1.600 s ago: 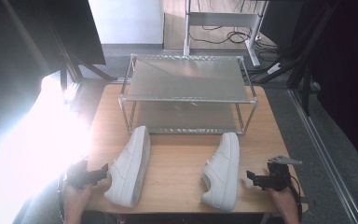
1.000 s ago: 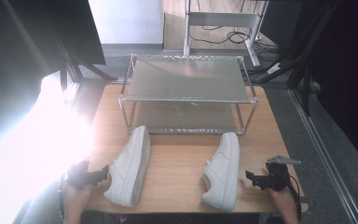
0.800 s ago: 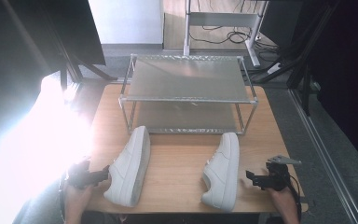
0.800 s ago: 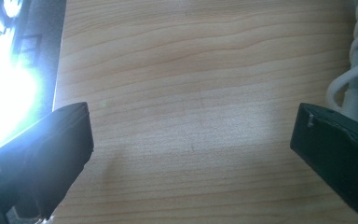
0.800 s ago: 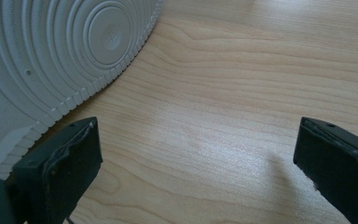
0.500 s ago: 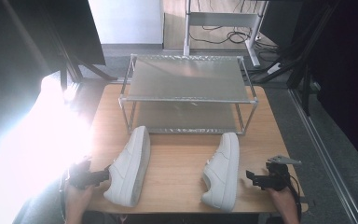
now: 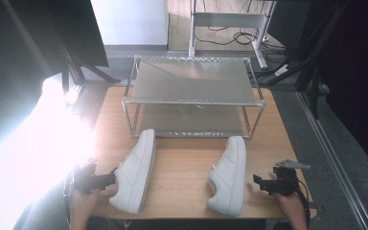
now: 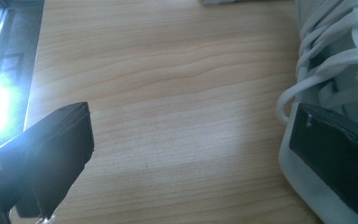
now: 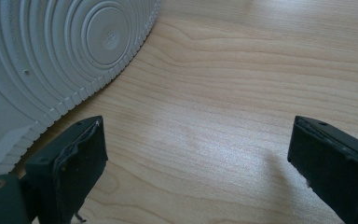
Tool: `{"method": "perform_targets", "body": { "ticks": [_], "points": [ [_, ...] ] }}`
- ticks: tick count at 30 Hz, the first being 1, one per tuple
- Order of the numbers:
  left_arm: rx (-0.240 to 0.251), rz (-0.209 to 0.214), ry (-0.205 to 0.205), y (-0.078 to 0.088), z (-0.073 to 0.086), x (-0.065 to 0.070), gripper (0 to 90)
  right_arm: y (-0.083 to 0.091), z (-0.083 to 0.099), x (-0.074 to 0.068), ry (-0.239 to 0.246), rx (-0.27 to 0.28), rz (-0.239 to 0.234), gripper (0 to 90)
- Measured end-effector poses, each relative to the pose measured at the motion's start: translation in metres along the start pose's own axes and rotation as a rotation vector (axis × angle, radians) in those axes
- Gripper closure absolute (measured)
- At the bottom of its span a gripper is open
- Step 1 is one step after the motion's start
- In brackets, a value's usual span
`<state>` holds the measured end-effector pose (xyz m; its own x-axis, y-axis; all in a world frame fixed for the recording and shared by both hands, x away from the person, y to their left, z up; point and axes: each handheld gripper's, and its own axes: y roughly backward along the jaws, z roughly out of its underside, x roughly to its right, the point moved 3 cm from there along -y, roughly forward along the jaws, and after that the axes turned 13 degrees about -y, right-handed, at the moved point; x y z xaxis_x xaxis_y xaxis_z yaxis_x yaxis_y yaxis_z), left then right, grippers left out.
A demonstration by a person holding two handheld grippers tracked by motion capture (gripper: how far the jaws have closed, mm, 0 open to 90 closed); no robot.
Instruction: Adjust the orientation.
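Two white sneakers lie on the wooden table [image 7: 187,160]. The left sneaker [image 7: 135,168] stands upright with its laces [image 8: 335,51] showing in the left gripper view. My left gripper [image 7: 108,178] is open just left of it; in its own view [image 8: 191,163] one jaw overlaps the shoe's edge and bare wood lies between the jaws. The right sneaker [image 7: 228,173] lies on its side, its ribbed sole [image 9: 51,51] turned toward my right gripper [image 7: 258,182]. That gripper [image 9: 196,163] is open over bare wood, a little right of the sole.
A two-tier metal rack [image 7: 191,81] stands at the back of the table, both shelves bare. Strong glare washes out the table's left edge [image 7: 52,143]. Bare wood lies between the two shoes and in front of the rack.
My left gripper has crept slightly right, closer to the left sneaker. The right gripper and both shoes have stayed put.
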<state>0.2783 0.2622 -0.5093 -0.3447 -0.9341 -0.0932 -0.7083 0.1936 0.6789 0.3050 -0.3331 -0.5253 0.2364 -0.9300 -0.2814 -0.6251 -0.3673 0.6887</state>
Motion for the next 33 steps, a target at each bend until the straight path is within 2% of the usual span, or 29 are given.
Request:
{"method": "perform_targets", "body": {
  "ticks": [9, 15, 17, 18, 19, 23, 24, 25, 27, 28, 30, 33],
  "points": [
    [0.080, 0.059, -0.015, 0.004, -0.018, 0.018, 0.0, 0.000, 0.000, 0.000, -0.001, -0.004, -0.004, 5.3],
    [0.084, 0.082, -0.050, 0.001, -0.025, 0.032, 0.0, -0.001, 0.001, 0.000, 0.000, -0.004, -0.006, 5.7],
    [0.090, 0.093, -0.048, 0.000, -0.026, 0.034, 0.0, -0.001, 0.001, 0.000, -0.003, -0.003, -0.006, 5.7],
    [0.113, 0.136, -0.026, 0.000, -0.028, 0.038, 0.0, -0.001, 0.001, 0.000, 0.000, -0.009, -0.007, 5.9],
    [0.125, 0.158, -0.024, -0.001, -0.030, 0.040, 0.0, -0.001, 0.001, 0.000, -0.001, -0.010, -0.008, 5.9],
    [0.132, 0.195, -0.044, -0.003, -0.034, 0.051, 0.0, -0.002, 0.001, 0.000, -0.003, -0.008, -0.007, 6.1],
    [0.145, 0.227, -0.046, -0.005, -0.036, 0.058, 0.0, -0.002, 0.001, 0.001, -0.001, -0.012, -0.009, 6.1],
    [0.148, 0.242, -0.047, -0.006, -0.038, 0.061, 0.0, -0.002, 0.001, 0.001, -0.001, -0.012, -0.009, 6.2],
    [0.152, 0.252, -0.053, -0.007, -0.039, 0.065, 0.0, -0.002, 0.001, 0.001, -0.002, -0.011, -0.008, 6.2],
    [0.156, 0.266, -0.069, -0.009, -0.042, 0.072, 0.0, -0.002, 0.001, 0.001, -0.002, -0.014, -0.009, 6.3],
    [0.157, 0.271, -0.079, -0.010, -0.043, 0.075, 0.0, -0.002, 0.001, 0.001, -0.003, -0.014, -0.010, 6.3],
    [0.158, 0.294, -0.106, -0.013, -0.048, 0.088, 0.0, -0.002, 0.001, 0.001, -0.005, -0.015, -0.010, 6.4]
  ]
}}
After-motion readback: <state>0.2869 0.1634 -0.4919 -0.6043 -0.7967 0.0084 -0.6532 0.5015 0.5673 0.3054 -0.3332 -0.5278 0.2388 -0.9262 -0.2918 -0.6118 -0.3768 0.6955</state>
